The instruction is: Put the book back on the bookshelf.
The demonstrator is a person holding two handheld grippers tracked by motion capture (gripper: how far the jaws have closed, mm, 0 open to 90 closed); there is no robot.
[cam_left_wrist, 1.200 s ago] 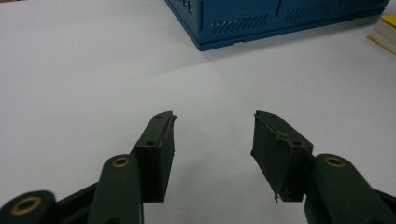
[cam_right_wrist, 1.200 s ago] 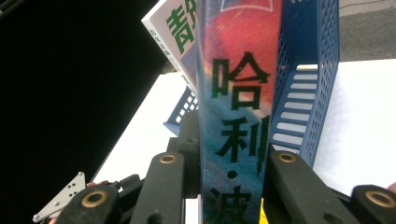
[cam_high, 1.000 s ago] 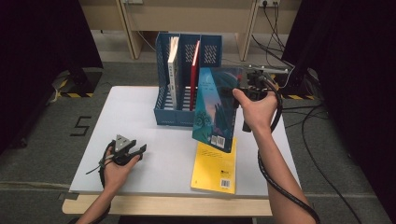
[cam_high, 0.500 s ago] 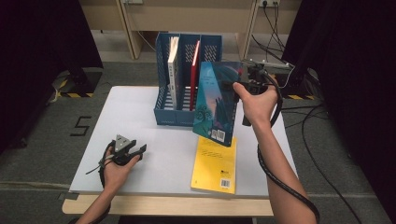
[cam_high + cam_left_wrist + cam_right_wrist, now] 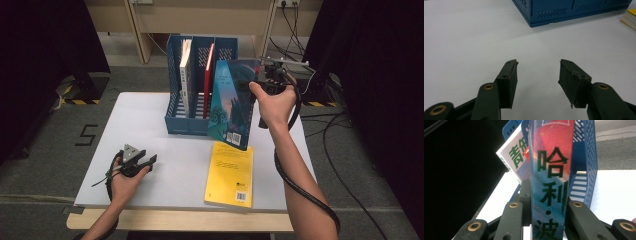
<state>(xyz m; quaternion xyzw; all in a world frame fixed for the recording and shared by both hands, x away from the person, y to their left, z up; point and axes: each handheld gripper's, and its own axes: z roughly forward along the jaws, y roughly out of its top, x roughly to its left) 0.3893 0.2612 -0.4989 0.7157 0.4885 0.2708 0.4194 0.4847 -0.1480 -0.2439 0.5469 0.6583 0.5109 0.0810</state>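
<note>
My right gripper (image 5: pixel 260 80) is shut on a teal-covered book (image 5: pixel 232 102), held upright and slightly tilted in front of the right slot of the blue file rack (image 5: pixel 176 90). In the right gripper view the book's spine (image 5: pixel 550 182) stands between both jaws, with the rack (image 5: pixel 586 170) just behind it. A white book (image 5: pixel 185 75) and a red book (image 5: pixel 208 77) stand in the rack's slots. A yellow book (image 5: pixel 230 172) lies flat on the white table (image 5: pixel 150 120). My left gripper (image 5: pixel 150 161) rests on the table at the front left, open (image 5: pixel 537 72) with nothing between its jaws.
The rack's blue base (image 5: pixel 574 10) and a corner of the yellow book (image 5: pixel 630 17) lie ahead of the left gripper. Cables (image 5: pixel 340 125) trail on the floor to the right. A wooden shelf unit (image 5: pixel 200 17) stands behind the table.
The right hand has carried the teal book slightly left and toward the rack. The left hand has stayed in place.
</note>
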